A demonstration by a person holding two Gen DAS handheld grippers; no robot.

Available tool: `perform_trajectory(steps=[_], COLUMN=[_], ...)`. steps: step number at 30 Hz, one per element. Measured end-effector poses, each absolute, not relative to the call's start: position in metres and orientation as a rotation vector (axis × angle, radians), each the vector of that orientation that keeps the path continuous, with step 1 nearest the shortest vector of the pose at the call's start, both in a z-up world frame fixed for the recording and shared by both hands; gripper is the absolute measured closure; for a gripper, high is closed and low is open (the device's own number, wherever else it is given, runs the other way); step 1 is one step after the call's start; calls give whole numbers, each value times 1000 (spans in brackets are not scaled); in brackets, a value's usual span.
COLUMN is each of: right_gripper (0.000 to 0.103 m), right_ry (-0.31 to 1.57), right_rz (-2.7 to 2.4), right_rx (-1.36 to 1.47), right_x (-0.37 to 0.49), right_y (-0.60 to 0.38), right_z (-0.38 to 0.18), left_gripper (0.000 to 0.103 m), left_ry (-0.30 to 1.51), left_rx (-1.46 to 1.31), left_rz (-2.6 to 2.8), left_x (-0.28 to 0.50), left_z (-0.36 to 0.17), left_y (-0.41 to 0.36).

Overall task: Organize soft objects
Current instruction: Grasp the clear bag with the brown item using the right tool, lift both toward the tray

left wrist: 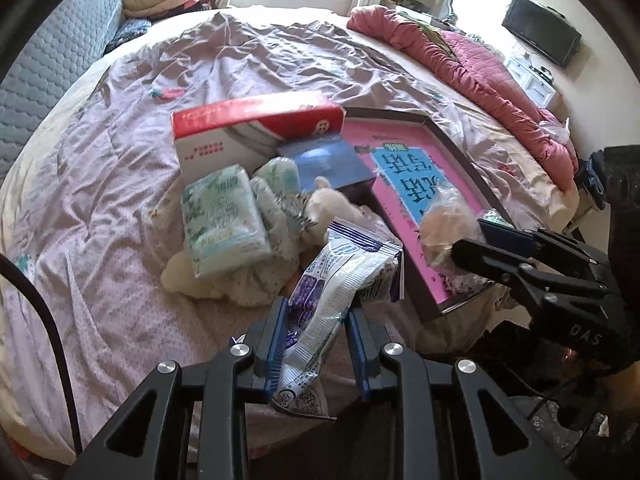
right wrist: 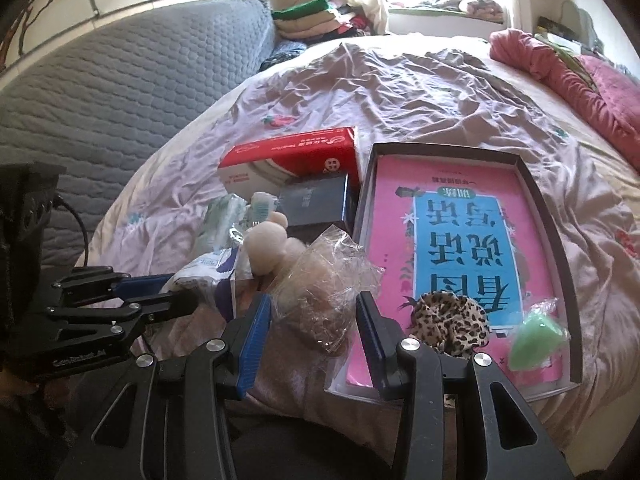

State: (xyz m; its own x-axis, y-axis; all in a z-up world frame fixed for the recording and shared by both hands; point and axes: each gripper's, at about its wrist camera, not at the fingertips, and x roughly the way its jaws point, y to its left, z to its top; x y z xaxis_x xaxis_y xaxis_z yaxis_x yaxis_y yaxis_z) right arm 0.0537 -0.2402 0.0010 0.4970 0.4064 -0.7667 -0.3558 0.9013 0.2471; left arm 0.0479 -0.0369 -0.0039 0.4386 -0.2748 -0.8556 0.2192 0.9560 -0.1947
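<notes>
Progress looks partial: the shallow tray [right wrist: 558,216] on the bed [left wrist: 120,184] holds only a leopard-print scrunchie [right wrist: 450,326] and a green wrapped piece [right wrist: 534,346], while tissue packs [left wrist: 222,220] and a plush toy [left wrist: 328,206] lie heaped beside the red carton [left wrist: 256,128]. The left gripper [left wrist: 318,340] has its fingers clamped on a white-and-purple packet [left wrist: 340,280], lifted over the pile. The right gripper [right wrist: 316,332] grasps a cellophane-wrapped brownish puff [right wrist: 324,292] at the tray's near edge.

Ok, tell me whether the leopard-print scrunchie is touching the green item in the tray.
Apart. The right wrist view shows the leopard-print scrunchie and the wrapped green item both lying in the tray, with a strip of the pink book cover visible between them.
</notes>
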Motion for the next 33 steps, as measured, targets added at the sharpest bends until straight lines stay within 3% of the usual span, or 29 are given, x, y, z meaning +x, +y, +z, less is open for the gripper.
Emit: perform_trajectory(steps=[20, 33], right_gripper=[58, 58], right_ry=[848, 815], right_rz=[368, 252], right_rx=[116, 182], right_x=[52, 48], right_y=[-296, -358], right_z=[28, 37], left_gripper=[74, 74], left_ry=[971, 984], left_rx=[13, 54], left_rz=[-364, -435], left_x=[59, 76], left_z=[52, 49], left_y=[-100, -153])
